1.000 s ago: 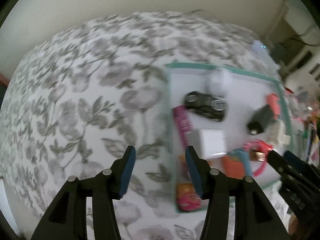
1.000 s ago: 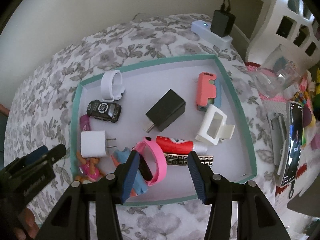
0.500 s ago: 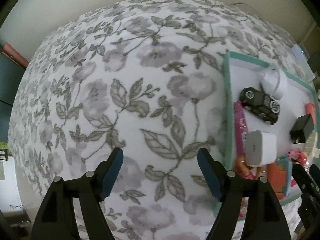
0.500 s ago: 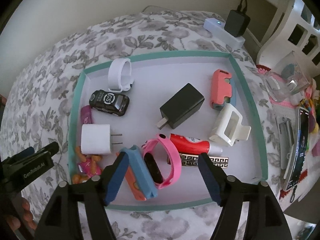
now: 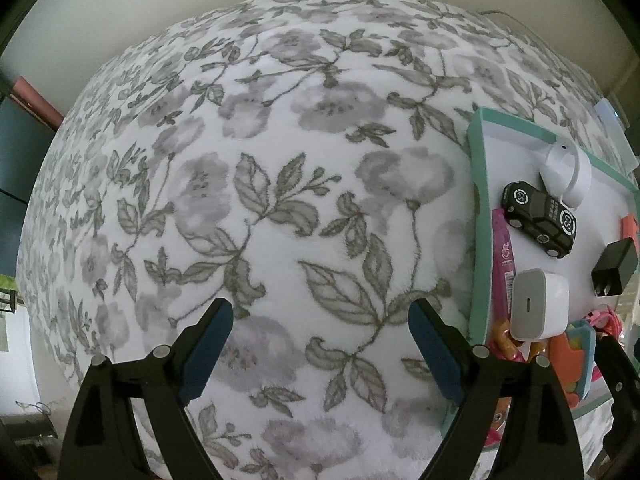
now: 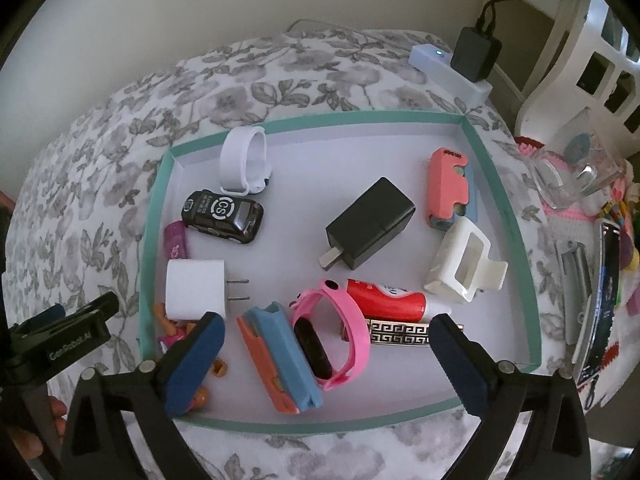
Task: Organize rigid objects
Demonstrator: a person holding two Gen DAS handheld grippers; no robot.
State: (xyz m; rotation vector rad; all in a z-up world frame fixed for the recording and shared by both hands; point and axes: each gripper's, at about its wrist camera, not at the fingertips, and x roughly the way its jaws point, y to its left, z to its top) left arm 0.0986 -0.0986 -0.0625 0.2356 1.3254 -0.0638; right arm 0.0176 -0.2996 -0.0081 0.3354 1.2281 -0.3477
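The right claw was opening above the teal-rimmed tray, empty, over a pink band. The left claw was opening, empty, over the floral bedspread. Probably best to descend squarely, straddling one item only.

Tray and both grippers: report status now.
Left gripper opening, empty, over the floral cover. Right gripper opening, empty, over the pink band. Tray crowded.
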